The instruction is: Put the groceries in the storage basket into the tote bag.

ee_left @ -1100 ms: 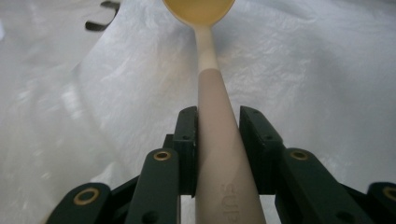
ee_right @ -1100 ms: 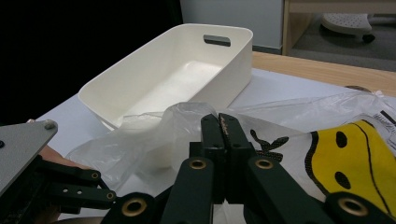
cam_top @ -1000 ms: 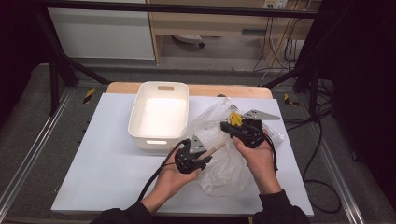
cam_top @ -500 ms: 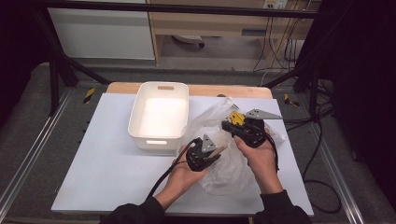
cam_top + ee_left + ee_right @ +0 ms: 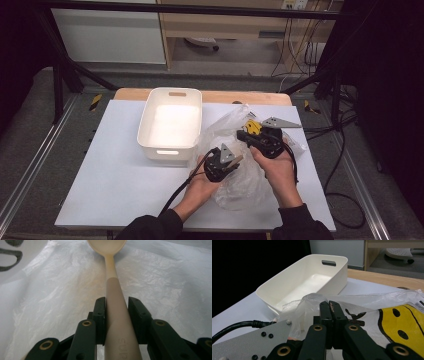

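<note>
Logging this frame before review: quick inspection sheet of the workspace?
Surface: white table top, wooden strip along the far edge.
Job's things: spoon over the clear plastic bag, which bears a yellow smiley print.
Clutter: empty white bin beside the bag.
Grippers: left gripper shut on the spoon handle; right gripper shut on the bag's edge.
Cables: black cable from the left gripper.
Surroundings: black frame, grey floor, cables at far right.

Grey carpeted floor (image 5: 30, 150), white cabinet (image 5: 107, 35), wooden shelf unit (image 5: 225, 25), dark curtain (image 5: 395, 100) at right
</note>
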Tool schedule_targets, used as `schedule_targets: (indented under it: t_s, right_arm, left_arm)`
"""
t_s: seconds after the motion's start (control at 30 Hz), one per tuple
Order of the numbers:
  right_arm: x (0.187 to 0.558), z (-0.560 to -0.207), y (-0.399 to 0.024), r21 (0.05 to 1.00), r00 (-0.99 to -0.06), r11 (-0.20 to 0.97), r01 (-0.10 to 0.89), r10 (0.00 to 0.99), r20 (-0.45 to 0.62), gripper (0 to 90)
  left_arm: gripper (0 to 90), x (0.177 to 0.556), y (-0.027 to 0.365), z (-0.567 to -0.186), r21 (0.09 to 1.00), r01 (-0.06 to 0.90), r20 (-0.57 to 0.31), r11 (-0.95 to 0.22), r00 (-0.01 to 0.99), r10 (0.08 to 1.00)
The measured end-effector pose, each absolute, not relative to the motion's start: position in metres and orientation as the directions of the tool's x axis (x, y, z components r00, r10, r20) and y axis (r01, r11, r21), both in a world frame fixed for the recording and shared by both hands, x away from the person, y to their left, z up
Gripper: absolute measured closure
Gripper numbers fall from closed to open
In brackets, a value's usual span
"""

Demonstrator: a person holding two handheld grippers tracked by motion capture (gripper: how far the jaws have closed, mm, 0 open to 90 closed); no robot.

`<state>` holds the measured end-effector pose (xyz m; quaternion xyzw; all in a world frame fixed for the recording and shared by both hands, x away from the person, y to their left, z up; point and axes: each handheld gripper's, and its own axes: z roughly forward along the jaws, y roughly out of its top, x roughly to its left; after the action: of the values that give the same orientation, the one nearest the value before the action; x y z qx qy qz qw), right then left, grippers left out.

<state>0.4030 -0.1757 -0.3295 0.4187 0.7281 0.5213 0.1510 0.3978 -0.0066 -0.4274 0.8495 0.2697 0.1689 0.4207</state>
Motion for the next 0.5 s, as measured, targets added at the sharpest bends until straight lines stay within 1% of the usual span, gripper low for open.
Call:
schedule_targets:
  t_s: [0.3, 0.43, 0.5]
  right_arm:
    - [0.402, -0.327, -0.176, 0.89, -0.609, 0.105, 0.443, 0.764, 0.213, 90.0]
    - [0.402, -0.328, -0.176, 0.89, -0.61, 0.107, 0.443, 0.764, 0.212, 90.0]
    - [0.402, -0.328, -0.177, 0.89, -0.609, 0.106, 0.443, 0.764, 0.213, 90.0]
  left_arm:
    - [68.7, 0.408, -0.021, -0.434, 0.804, 0.301, 0.088, -0.512, 0.792, 0.604]
    - [68.7, 0.413, -0.024, -0.438, 0.817, 0.262, 0.123, -0.514, 0.791, 0.599]
    - [68.6, 0.416, -0.024, -0.442, 0.816, 0.281, 0.101, -0.505, 0.79, 0.604]
